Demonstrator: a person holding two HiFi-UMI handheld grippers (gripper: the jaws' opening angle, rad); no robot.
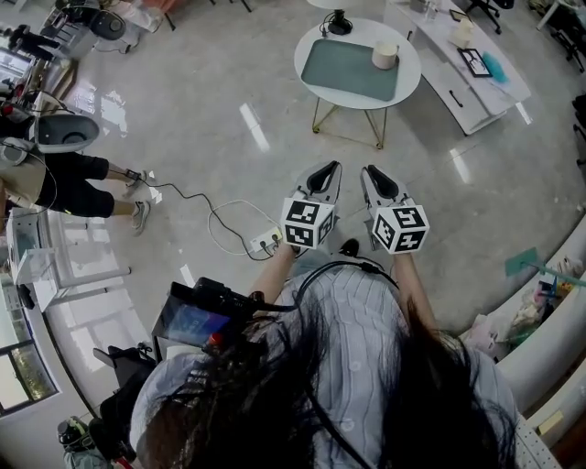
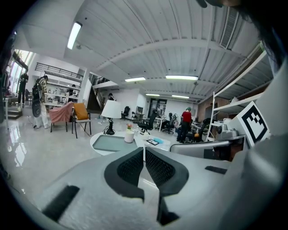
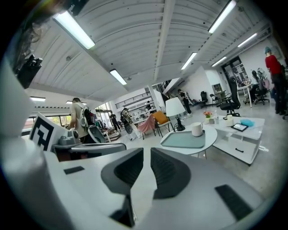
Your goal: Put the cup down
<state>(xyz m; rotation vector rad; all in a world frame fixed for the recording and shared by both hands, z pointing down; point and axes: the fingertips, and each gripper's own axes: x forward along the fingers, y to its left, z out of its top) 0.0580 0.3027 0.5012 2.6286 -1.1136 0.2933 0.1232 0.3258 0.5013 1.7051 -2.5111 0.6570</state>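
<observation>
The white cup (image 1: pixel 385 56) stands on a teal mat (image 1: pixel 352 69) on the round white table (image 1: pixel 312 41), far ahead of me across the floor. It also shows small in the left gripper view as cup (image 2: pixel 129 136) and in the right gripper view as cup (image 3: pixel 197 129). My left gripper (image 1: pixel 325 169) and right gripper (image 1: pixel 374 172) are held side by side in front of my body, pointing toward the table. The left gripper (image 2: pixel 144 157) has its pads together with nothing between them. The right gripper (image 3: pixel 147 164) shows only a thin slit and holds nothing.
A lamp (image 1: pixel 340 20) stands at the table's far edge. A long white desk (image 1: pixel 467 73) with a tablet sits to the right of the table. A power strip and cable (image 1: pixel 265 242) lie on the floor near my feet. A person (image 1: pixel 78 183) stands at left; a curved counter (image 1: pixel 549 321) runs at right.
</observation>
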